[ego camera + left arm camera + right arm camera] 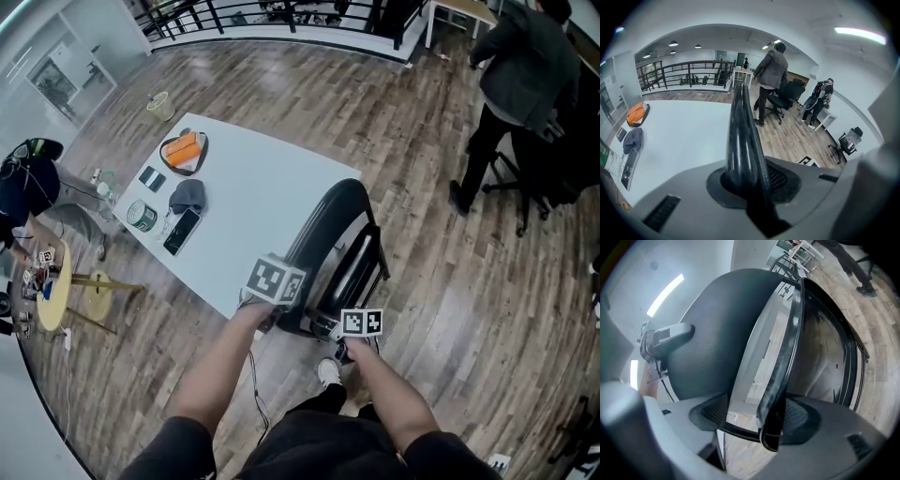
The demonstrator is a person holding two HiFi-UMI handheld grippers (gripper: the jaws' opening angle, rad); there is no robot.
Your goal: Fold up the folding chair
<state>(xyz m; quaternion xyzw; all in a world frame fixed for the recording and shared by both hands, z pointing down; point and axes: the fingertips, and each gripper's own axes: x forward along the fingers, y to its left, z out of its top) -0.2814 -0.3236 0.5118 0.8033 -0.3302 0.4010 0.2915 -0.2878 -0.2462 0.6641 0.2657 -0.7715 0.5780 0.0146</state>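
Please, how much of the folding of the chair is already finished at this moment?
Mostly done: the folding chair stands beside the table with its seat swung up near the backrest. In hand: the left gripper is clamped on the backrest's edge; the right gripper straddles the seat frame, jaws apart. Left: closing the remaining gap between seat and backrest.

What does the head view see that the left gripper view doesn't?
Only the head view shows the small yellow table and the little bin on the floor. Only the left gripper view shows the ceiling light, a person with a backpack and, up close, the left gripper shut on the edge of the black folding chair. Both show that chair, the white table and a person in a dark jacket.
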